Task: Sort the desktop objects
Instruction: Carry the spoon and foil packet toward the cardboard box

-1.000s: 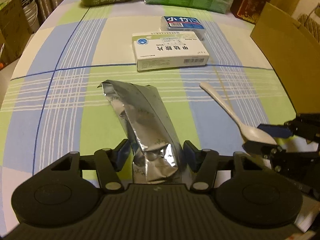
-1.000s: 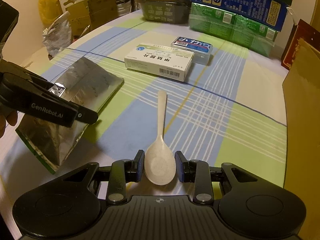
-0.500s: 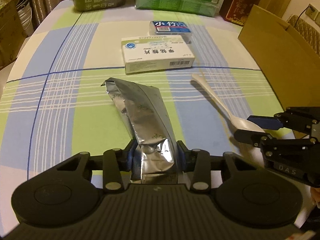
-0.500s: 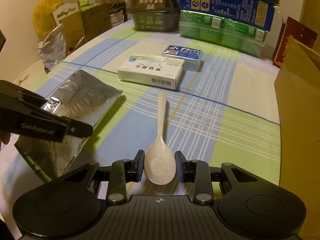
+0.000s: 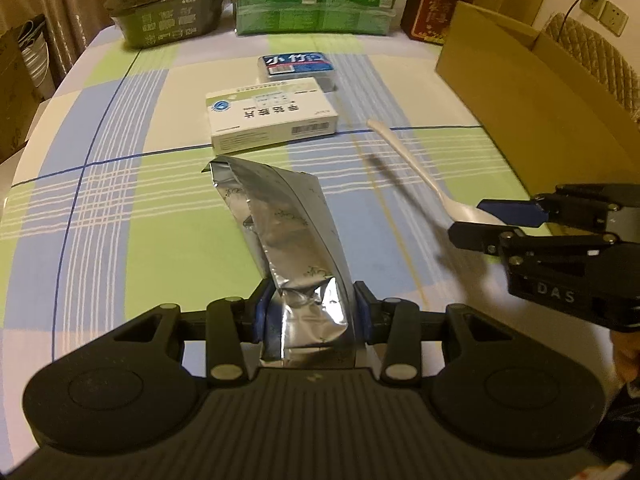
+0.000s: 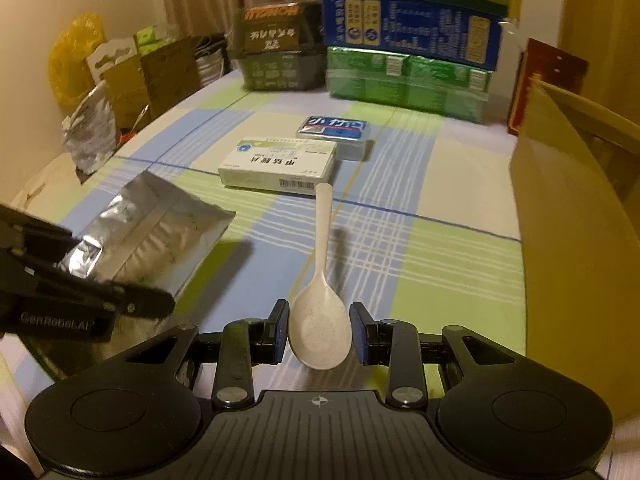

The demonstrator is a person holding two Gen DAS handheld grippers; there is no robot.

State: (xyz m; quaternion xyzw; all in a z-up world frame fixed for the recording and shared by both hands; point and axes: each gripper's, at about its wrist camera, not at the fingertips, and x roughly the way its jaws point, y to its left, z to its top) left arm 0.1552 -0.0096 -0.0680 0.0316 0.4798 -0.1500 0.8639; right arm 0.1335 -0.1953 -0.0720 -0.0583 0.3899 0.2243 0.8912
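My left gripper [image 5: 308, 310] is shut on one end of a crinkled silver foil pouch [image 5: 280, 220], which hangs lifted off the checked tablecloth. My right gripper [image 6: 319, 330] is shut on the bowl of a white plastic spoon [image 6: 322, 264], whose handle points away over the table and casts a shadow below. In the left wrist view the right gripper [image 5: 500, 220] shows at the right with the spoon [image 5: 416, 168]. In the right wrist view the left gripper [image 6: 132, 300] sits at the left with the pouch [image 6: 160, 236]. A white medicine box [image 5: 272, 120] and a blue tissue pack [image 5: 296, 65] lie beyond.
An open cardboard box [image 5: 536, 80] stands along the table's right side. Green packs [image 5: 316, 8], a dark carton [image 5: 168, 12] and a red box [image 5: 444, 4] line the far edge. Bags and cartons [image 6: 100, 92] sit off the table's left edge.
The left gripper closed on the foil pouch and raised it off the cloth. The right gripper lifted the spoon clear of the table, and both moved toward the far side.
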